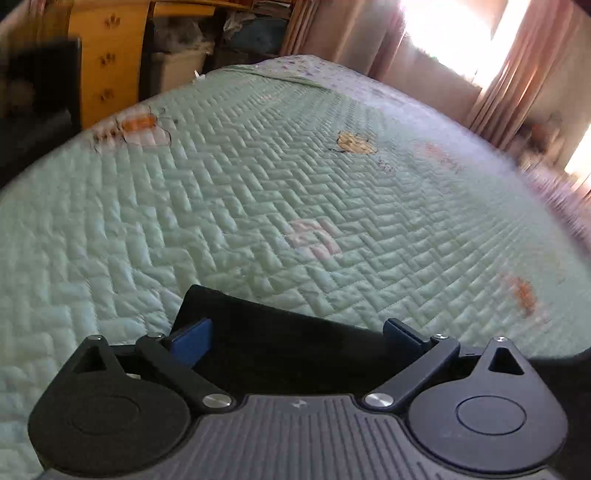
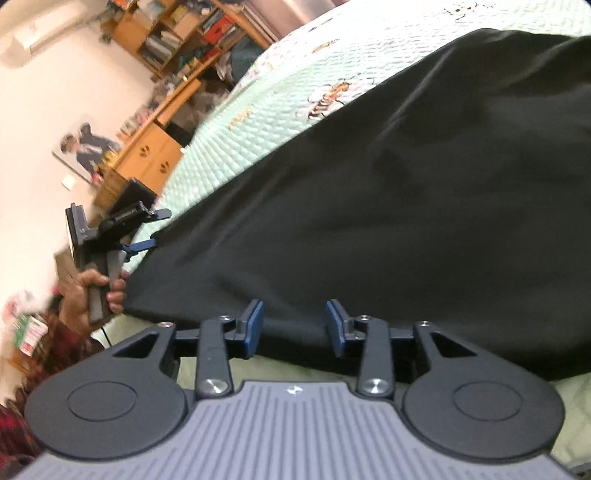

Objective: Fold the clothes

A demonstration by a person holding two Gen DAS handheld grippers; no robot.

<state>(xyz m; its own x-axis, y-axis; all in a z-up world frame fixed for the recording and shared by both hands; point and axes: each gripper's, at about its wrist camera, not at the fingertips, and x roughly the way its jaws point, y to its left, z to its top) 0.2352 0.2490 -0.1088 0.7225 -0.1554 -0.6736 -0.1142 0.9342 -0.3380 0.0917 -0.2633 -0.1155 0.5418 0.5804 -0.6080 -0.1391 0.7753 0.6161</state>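
The right gripper, jaws apart, straddles the black cloth's near hem; left gripper, apart, sits at its left corner.

**Concealed, cropped and blurred regions — both wrist views**

In the left wrist view the black garment shows only as a corner between the spread fingers of the left gripper; the gripper body covers the rest, and whether cloth touches either pad cannot be told. The bed's right margin and the curtains are smeared by motion blur; the window is overexposed. In the right wrist view the garment runs off the right edge, and its near hem passes under the right gripper — contact with the pads is not resolvable. The person's hand is cut off at the wrist by blur; shelf contents are too small to identify.
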